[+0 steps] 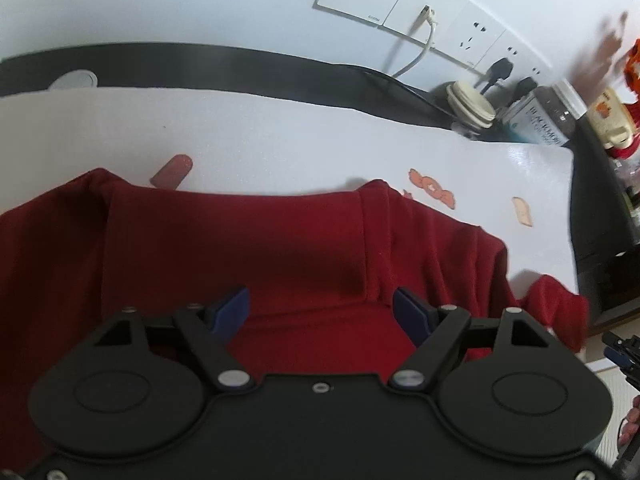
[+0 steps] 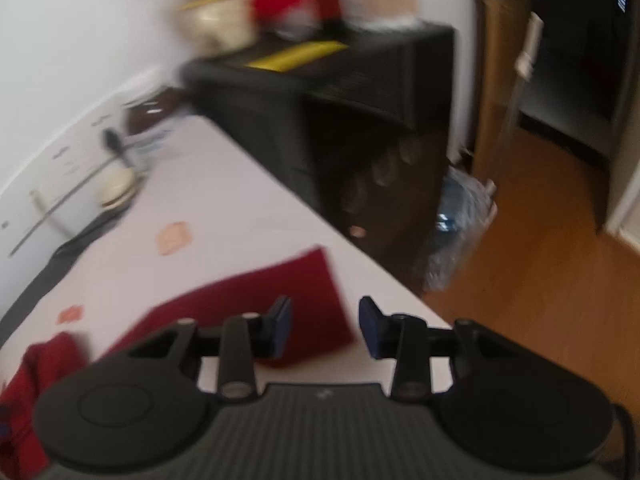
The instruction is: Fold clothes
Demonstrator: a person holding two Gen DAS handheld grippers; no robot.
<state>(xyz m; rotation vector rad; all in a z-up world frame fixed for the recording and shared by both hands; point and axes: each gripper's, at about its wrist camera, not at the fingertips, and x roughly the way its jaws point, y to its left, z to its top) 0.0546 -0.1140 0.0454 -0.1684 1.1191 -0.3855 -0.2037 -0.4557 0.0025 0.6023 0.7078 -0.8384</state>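
Below, a dark red garment (image 1: 280,248) lies spread across a white tabletop (image 1: 280,136); the left gripper (image 1: 320,312) hangs over its middle, blue pads (image 1: 230,308) released wide with nothing between them; the right gripper (image 2: 325,326), in a blurred view, is likewise released and empty, above a red sleeve (image 2: 256,304) near the table's edge; a black cabinet (image 2: 340,128) stands beyond.

The shirt (image 1: 240,248) lies on the surface (image 1: 280,136), near its front edge. The left tool (image 1: 320,312) is over the shirt. Behind the shirt, by the wall, stand a jar (image 1: 540,116) and a stack of lids (image 1: 472,106). A cabinet (image 2: 340,120) stands right of the surface.
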